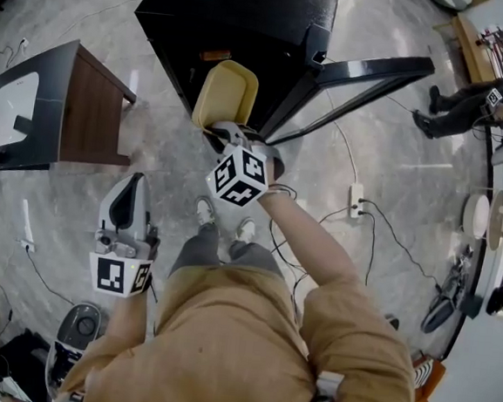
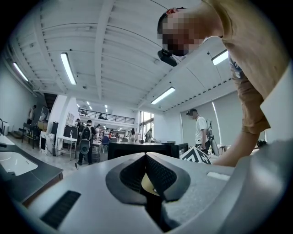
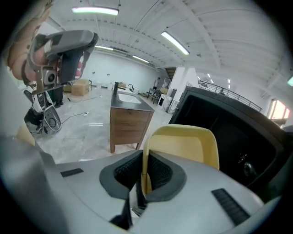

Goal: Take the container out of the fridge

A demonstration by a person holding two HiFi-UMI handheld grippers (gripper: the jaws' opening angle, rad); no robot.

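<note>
Right gripper (image 3: 143, 170) pinches the yellow container (image 3: 183, 144) (rim only)

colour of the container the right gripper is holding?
Pale yellow, plain. The container shows best in the right gripper view, clamped by the right gripper.

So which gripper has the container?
The right gripper: its jaws clamp the wall of the yellow container. The left gripper has its jaws together, holding nothing.
</note>
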